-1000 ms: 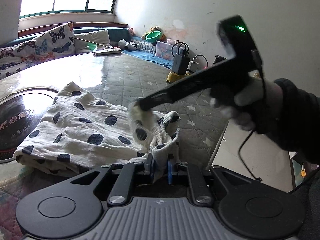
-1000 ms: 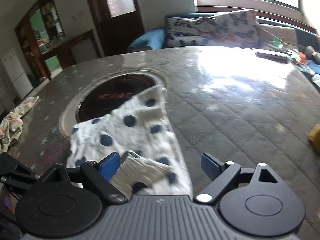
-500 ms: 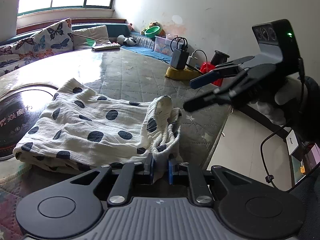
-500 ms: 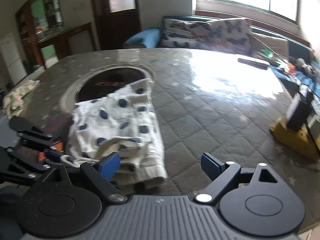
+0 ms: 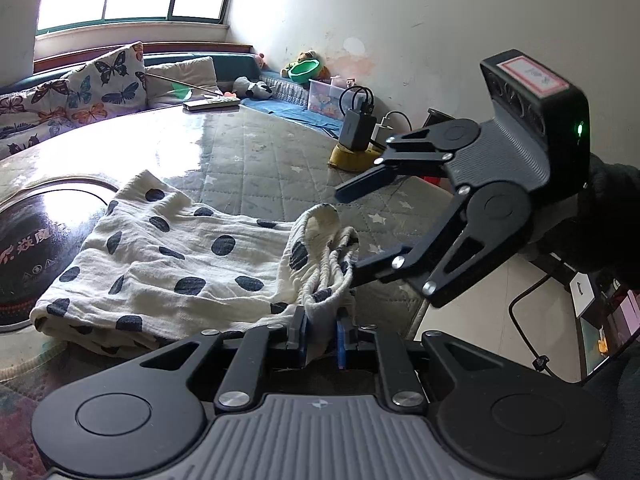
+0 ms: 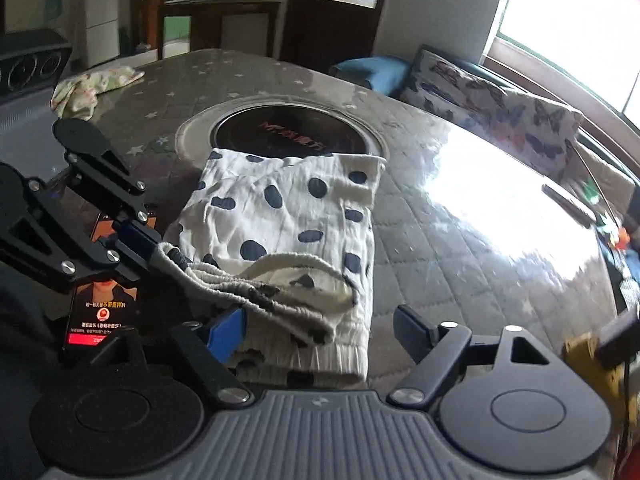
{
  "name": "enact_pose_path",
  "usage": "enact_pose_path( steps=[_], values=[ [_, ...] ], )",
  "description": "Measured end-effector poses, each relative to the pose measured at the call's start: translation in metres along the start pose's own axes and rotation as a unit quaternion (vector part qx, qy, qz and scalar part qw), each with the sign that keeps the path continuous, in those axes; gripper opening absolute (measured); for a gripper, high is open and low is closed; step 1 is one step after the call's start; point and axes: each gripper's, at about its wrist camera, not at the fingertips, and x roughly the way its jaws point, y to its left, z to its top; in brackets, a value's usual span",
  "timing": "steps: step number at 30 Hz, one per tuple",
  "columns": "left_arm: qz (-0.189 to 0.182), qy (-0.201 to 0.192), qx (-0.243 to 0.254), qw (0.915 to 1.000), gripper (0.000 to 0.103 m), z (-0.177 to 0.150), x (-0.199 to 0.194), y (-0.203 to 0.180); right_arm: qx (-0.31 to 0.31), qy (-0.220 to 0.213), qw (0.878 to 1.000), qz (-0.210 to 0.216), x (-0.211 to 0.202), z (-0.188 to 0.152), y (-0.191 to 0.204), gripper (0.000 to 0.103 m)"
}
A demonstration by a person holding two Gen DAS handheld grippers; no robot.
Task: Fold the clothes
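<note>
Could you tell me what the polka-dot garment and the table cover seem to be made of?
The polka-dot garment looks like soft, crinkled woven cotton, matte, with a ribbed hem. The table cover looks like quilted fabric under a glossy clear sheet, judging by the window glare.

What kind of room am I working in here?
Most likely a home living or dining room: a round table with a quilted star-pattern cover and a built-in black hotplate, butterfly-print cushions on a window bench, and a white fridge further back.
</note>
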Motion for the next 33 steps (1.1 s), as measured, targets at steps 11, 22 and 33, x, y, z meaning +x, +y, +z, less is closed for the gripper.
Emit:
enact_pose_path(
  steps=[11, 22, 33],
  values=[
    [0.0, -0.006, 0.001, 1.0, 0.015, 0.007, -0.004, -0.001, -0.163, 0.011, 0.986, -0.014, 0.007, 0.005, 0.023, 0.041],
    [-0.027, -0.017, 0.004, 0.9995, 0.015, 0.012, -0.003, -0.01, -0.241, -0.044, 0.963, -0.113, -0.016, 0.007, 0.025, 0.015],
    [-0.048, -0.005, 0.012, 0.9987, 0.016, 0.016, -0.016, -0.003, -0.236, 0.027, 0.968, -0.084, -0.008, -0.038, 0.025, 0.041]
  ],
)
